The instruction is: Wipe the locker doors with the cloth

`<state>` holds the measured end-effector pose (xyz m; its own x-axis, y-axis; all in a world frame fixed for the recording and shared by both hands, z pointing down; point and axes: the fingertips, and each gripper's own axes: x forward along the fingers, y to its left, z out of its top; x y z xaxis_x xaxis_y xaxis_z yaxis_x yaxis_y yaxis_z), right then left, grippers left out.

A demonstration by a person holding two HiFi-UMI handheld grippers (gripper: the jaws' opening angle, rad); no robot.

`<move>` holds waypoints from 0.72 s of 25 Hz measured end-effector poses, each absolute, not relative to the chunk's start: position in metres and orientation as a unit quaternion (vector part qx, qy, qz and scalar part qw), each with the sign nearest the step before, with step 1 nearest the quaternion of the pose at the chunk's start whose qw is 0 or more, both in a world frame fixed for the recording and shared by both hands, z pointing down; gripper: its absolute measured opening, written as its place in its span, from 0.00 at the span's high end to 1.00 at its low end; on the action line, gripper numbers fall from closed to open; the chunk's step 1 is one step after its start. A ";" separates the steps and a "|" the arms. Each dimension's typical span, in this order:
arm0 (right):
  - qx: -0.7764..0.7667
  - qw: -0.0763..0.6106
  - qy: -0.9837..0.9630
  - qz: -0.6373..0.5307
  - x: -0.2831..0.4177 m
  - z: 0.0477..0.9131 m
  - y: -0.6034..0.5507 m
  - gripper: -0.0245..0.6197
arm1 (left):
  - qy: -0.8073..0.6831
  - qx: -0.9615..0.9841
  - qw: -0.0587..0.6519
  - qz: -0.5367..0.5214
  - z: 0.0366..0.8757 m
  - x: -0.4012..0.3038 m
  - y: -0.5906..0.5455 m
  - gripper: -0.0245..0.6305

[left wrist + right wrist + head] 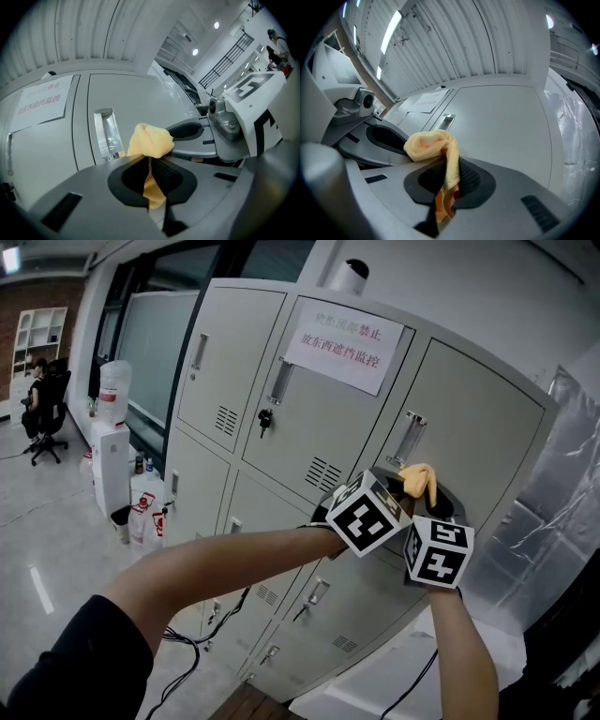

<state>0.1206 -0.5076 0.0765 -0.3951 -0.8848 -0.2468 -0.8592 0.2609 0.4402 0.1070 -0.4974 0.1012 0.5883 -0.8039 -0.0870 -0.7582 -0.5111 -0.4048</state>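
Pinching one yellow cloth point(149, 139) with both tools at once: clamping a hanging fold of it in the nearly closed jaws of the left gripper point(150, 164), and nipping another fold in the jaws of the right gripper point(447, 177), pressed together on the fabric. Bunching the rest into a loose wad just beyond the jaw tips, likely for presenting a padded face to the metal rather than a thin flap. Crowding the two grippers side by side, close to touching, probably for sharing or re-gathering the grip ahead of a stroke. Holding the wad up at the top-right locker door point(473, 423), near its lower left corner and just below the recessed handle point(408, 439); seemingly lining up a wipe on this door. Not managing to settle contact between wad and door: losing the gap behind the marker cubes point(368, 515) in the head view, and flattening it in both gripper views. No judging progress across the other doors from here. Losing parts of the lower doors point(199, 486), and the lower right corner of the locker bank point(225, 362), behind the forearms point(244, 559) and cubes. Making out red print on the paper notice point(344, 343) near the top edge of the middle door point(309, 442), yet too small and slanted for reading with confidence.
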 end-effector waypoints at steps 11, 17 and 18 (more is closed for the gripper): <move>0.576 0.030 -0.776 -0.254 0.174 0.081 -0.503 0.86 | 0.411 -0.886 0.207 -0.056 0.104 0.160 -0.494 0.91; 0.598 0.039 -0.761 -0.248 0.216 0.084 -0.499 0.86 | 0.380 -0.899 0.210 -0.054 0.107 0.201 -0.490 0.91; 0.602 0.040 -0.759 -0.247 0.223 0.085 -0.498 0.86 | 0.375 -0.901 0.210 -0.054 0.107 0.208 -0.490 0.91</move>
